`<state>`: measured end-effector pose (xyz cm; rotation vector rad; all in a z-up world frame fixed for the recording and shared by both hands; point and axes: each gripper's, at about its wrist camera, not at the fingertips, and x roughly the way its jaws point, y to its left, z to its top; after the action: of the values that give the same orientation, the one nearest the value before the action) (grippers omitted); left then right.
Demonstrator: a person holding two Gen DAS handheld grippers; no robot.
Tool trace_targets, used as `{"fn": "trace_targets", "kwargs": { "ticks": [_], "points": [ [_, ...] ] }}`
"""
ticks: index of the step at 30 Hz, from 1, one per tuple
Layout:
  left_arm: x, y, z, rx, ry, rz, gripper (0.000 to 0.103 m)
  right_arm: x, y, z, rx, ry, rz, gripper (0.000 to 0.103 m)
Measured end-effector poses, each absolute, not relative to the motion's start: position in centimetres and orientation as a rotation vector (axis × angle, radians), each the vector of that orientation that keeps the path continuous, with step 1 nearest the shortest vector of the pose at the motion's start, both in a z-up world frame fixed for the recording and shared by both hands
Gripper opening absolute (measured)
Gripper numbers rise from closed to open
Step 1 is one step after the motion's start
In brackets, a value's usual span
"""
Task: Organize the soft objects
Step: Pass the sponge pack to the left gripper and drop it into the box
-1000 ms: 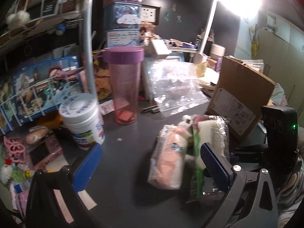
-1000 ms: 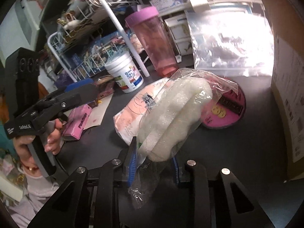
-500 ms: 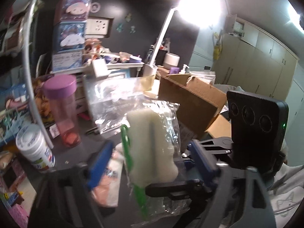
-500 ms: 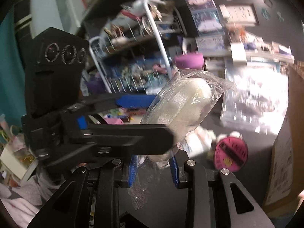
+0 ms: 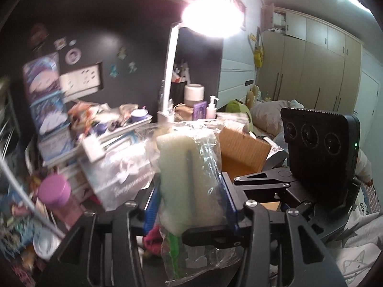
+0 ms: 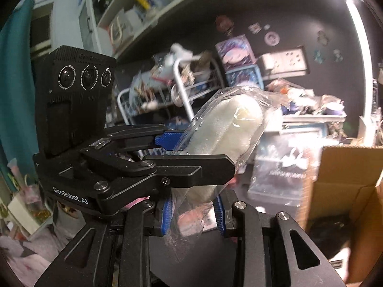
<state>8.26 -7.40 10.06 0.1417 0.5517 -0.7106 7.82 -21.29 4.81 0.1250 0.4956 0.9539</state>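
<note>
A white soft sponge sealed in a clear plastic bag (image 5: 189, 186) is held up in the air, above the dark desk. My left gripper (image 5: 190, 205) is shut on the bag around its middle. My right gripper (image 6: 194, 212) is shut on the bag's lower end (image 6: 191, 215); the sponge (image 6: 229, 134) rises from it to the upper right. In the right wrist view the left gripper's black finger (image 6: 191, 169) crosses the bag from the left. The other gripper's camera block (image 5: 320, 153) stands at the right of the left wrist view.
An open cardboard box (image 5: 244, 153) (image 6: 347, 186) stands behind the bag to the right. A pink tumbler with a purple lid (image 5: 57, 196), clear zip bags (image 5: 119, 172), a lit desk lamp (image 5: 167, 71), a wire rack (image 6: 184, 95) and cluttered shelves crowd the desk.
The bagged sponge has been lifted off the desk by my right gripper. My left gripper came in and shut on its middle; both cameras now tilt up.
</note>
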Motion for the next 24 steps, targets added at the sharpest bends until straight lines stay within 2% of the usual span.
{"fn": "trace_targets", "kwargs": {
  "ticks": [7,24],
  "points": [
    [11.6,-12.8,11.1,0.150,0.611,-0.786,0.043,9.4,-27.1,6.1,0.187,0.492,0.887,0.025],
    [15.4,-21.2,8.8,0.208,0.733,-0.833,0.043,12.7,-34.8,3.0,0.351,0.595,0.811,0.025]
  ]
}}
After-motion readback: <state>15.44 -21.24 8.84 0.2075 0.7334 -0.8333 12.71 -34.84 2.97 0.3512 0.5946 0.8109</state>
